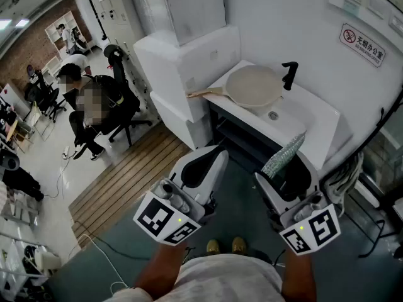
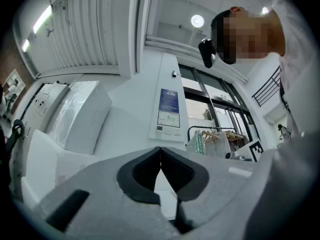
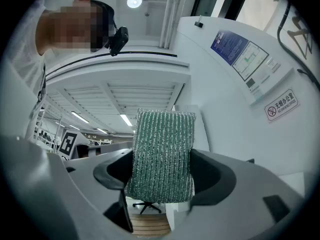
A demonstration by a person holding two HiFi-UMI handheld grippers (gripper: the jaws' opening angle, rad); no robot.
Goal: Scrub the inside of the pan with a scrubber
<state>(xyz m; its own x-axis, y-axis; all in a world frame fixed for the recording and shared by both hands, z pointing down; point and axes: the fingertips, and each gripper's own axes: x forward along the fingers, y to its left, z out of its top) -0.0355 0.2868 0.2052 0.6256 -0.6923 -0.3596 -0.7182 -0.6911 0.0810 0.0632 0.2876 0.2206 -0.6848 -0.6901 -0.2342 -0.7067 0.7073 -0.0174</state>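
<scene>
Overhead in the head view, the pan (image 1: 252, 85) sits loose on the white sink (image 1: 308, 115), well apart from both grippers, so scrubbing could shove it around. In the left gripper view, the left gripper (image 2: 160, 151) is closed on nothing and steadies nothing. In the right gripper view, the right gripper (image 3: 161, 184) pinches the green scrubber (image 3: 161, 156) low, so its tall top might fold or slip.

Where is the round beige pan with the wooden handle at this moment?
In the head view's upper centre, the round beige pan rests on the white sink unit, just left of the black tap.
</scene>
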